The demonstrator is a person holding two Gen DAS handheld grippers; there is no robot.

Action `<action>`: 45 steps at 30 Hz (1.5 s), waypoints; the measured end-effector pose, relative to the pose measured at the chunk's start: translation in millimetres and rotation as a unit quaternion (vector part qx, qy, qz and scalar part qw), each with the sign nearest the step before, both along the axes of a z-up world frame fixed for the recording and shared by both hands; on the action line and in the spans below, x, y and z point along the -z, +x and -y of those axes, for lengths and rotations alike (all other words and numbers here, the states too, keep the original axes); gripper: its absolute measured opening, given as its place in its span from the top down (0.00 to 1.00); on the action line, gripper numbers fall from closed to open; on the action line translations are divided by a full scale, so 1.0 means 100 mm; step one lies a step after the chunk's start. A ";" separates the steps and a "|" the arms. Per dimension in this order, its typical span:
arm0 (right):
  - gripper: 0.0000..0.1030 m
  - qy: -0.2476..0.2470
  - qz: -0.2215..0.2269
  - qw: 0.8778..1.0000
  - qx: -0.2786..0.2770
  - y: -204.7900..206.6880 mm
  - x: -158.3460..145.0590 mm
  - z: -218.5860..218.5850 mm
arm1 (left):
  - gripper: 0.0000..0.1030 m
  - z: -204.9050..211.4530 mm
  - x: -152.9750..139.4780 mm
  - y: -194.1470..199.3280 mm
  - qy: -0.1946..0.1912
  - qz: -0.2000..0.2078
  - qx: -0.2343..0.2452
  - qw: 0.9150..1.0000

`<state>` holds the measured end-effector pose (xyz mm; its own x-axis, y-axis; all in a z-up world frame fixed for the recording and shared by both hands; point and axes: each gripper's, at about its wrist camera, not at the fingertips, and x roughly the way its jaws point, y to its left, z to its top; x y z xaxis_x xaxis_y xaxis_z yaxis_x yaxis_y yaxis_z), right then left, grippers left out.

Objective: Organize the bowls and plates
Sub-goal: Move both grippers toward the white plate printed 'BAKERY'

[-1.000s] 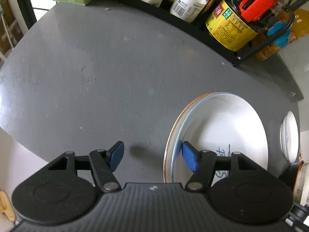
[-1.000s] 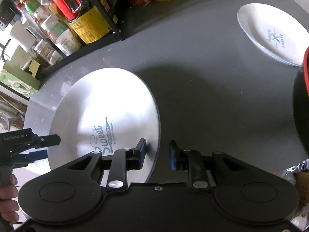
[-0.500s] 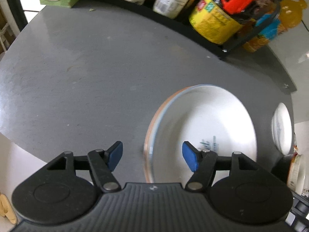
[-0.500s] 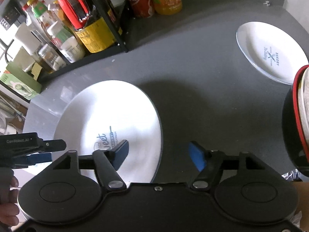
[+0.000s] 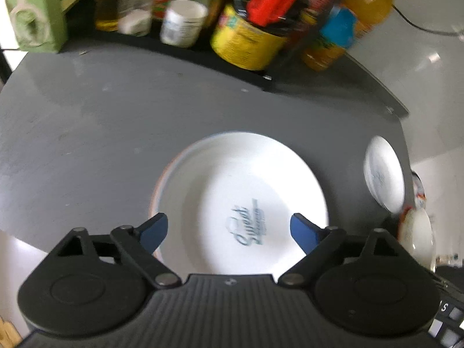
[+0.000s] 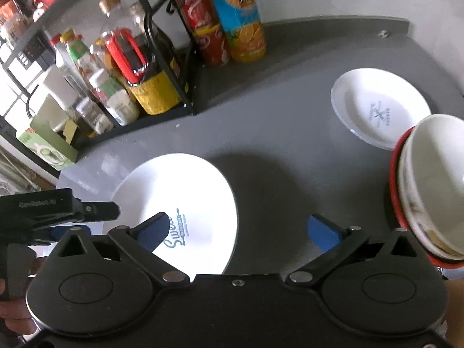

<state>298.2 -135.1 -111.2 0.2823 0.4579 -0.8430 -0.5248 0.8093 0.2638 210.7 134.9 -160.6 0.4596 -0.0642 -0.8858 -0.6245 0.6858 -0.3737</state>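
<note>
Plates: you have two white ones on the grey counter, a large plate (image 6: 185, 203) and a small plate (image 6: 377, 107).
Bowls: two that you can tell, a white bowl (image 6: 432, 179) nested in a red-rimmed bowl (image 6: 395, 174).
Grippers: two, the left gripper (image 5: 229, 229) and the right gripper (image 6: 237, 230).
Orange drink bottles: one (image 6: 237, 14).
Red cans: two, stacked (image 6: 204, 23).

large plate (image 5: 240, 200): white, round, blue "Sweet" print mid-dish, flat on grey counter, centre of left view | small plate (image 6: 377, 107): white, blue crossed emblem, flat, at 2 o'clock from large plate, well apart | stacked bowls (image 6: 432, 185): white inside, red-rimmed outer, tilted, 3 o'clock edge of right view
</note>
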 end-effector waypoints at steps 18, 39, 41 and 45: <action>0.00 -0.001 0.033 0.998 0.051 0.24 -0.45 0.65 | 0.07 0.65 -0.41 0.55 0.011 0.028 0.073 0.997; 0.00 0.002 0.024 0.998 0.057 1.16 -0.60 1.43 | 0.07 1.51 -0.53 1.40 -0.010 0.019 0.094 0.995; 0.00 -0.006 0.025 0.998 0.053 1.24 -0.59 1.48 | 0.07 1.60 -0.51 1.48 -0.013 0.013 0.095 0.995; 0.00 -0.013 0.026 0.999 0.035 1.40 -0.55 1.58 | 0.07 1.78 -0.46 1.59 -0.017 0.002 0.095 0.995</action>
